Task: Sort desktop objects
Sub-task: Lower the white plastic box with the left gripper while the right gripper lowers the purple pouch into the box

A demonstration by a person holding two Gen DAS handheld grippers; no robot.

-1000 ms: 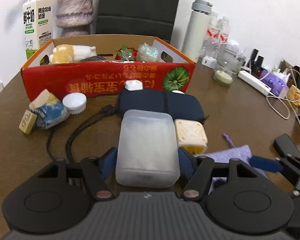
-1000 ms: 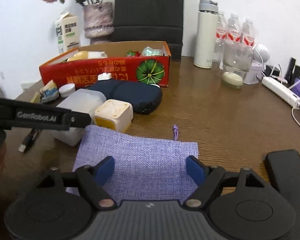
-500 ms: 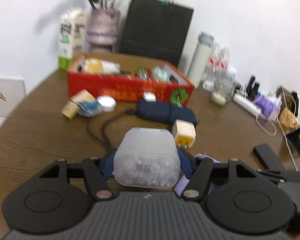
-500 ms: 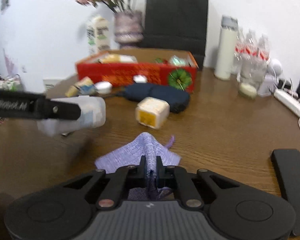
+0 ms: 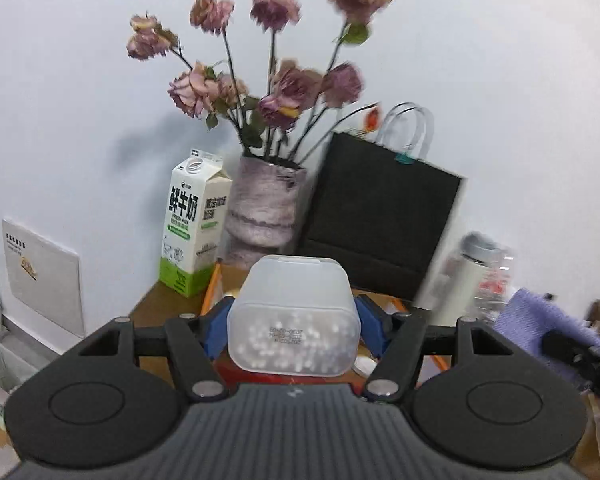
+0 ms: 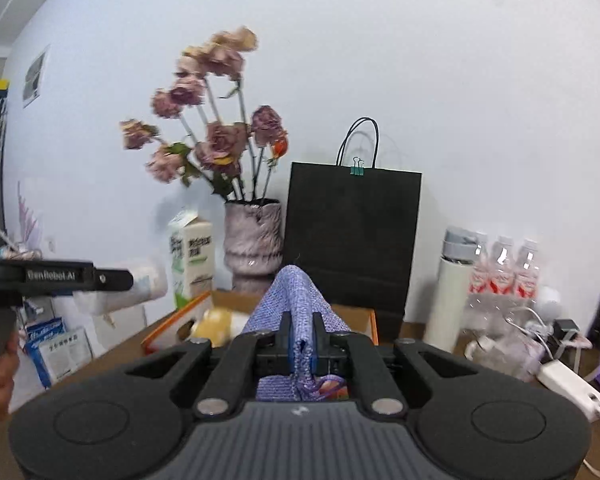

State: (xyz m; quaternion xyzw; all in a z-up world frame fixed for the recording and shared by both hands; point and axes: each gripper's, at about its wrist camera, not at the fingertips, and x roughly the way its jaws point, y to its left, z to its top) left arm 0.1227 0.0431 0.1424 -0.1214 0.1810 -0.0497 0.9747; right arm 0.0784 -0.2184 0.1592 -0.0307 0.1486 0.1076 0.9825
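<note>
Left wrist view has the left gripper [image 5: 293, 330] clamped across a frosted plastic container [image 5: 293, 316] of small white beads, held clear of the table, its long axis running away from the hand. Beyond and below sits the orange-rimmed cardboard box [image 6: 180, 322], with something yellow inside, perhaps packaged food; blur hides more. Alongside, the right gripper [image 6: 302, 346] is pinched tight on a bunched lavender cloth pouch [image 6: 296, 300], directly in front of that box. Both loads hang near it, the pouch seemingly nearer. Behind stand a milk carton [image 5: 192, 228] and vase [image 5: 266, 208].
</note>
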